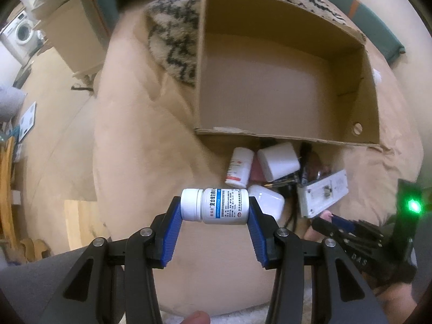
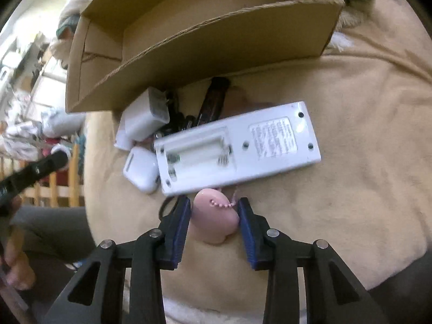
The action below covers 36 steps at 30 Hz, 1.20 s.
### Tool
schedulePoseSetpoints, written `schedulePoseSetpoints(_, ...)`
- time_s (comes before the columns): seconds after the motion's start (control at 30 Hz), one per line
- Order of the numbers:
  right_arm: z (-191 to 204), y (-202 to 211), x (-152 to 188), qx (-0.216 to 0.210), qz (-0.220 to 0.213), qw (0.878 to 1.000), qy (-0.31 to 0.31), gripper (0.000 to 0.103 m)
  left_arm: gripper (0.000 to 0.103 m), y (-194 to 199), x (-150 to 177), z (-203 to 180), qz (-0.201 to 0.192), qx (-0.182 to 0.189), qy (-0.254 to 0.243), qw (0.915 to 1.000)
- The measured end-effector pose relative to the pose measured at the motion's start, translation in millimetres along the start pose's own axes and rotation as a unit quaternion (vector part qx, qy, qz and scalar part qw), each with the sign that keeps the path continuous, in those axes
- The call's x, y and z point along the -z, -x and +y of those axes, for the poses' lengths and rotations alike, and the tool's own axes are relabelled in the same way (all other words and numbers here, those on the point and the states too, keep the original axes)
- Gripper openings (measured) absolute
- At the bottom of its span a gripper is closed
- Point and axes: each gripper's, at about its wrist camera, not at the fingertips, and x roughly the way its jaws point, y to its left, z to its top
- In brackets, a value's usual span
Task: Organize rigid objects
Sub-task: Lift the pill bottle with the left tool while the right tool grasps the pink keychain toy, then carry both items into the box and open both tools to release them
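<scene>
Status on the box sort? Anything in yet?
Done: nothing, the cardboard box looks empty. In hand: left gripper holds a white pill bottle; right gripper holds a pink object. Left on the blanket: remote, charger, earbud case, second bottle.

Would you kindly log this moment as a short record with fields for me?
surface: beige blanket
container: open cardboard box, nothing visible inside
left gripper: shut on white pill bottle, held sideways
right gripper: shut on pink object with a bead chain
loose pile by box: remote control, battery bay uncovered; white charger; white earbud case; second pill bottle
</scene>
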Motion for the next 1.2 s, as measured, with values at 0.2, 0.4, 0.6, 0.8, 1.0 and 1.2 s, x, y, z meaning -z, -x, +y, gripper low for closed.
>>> schedulePoseSetpoints(0.2,6,16,0,-0.011,-0.014,1.000,-0.005,0.014,0.043,0,1,1,-0.003,-0.008,0.002,1.0000)
schedulePoseSetpoints(0.4,5,23,3,-0.015,-0.022,1.000,0.016,0.013,0.043,-6,1,-4,0.002,-0.021,-0.005,0.9998)
schedulePoseSetpoints(0.6,13,40,6,-0.033,-0.043,0.998,0.032,0.012,0.043,-6,1,-2,-0.001,-0.032,-0.004,0.9995)
schedulePoseSetpoints(0.8,10,71,5,-0.064,-0.078,0.995,0.026,0.012,0.043,-6,1,3,-0.002,-0.034,0.005,0.9994)
schedulePoseSetpoints(1.0,8,87,-2,-0.068,-0.092,0.993,0.023,0.012,0.043,-6,0,0,-0.006,-0.033,0.003,0.9994)
schedulePoseSetpoints(1.2,15,97,-14,-0.069,-0.109,0.991,0.030,0.012,0.043,3,-2,2,-0.023,-0.033,0.009,0.9991)
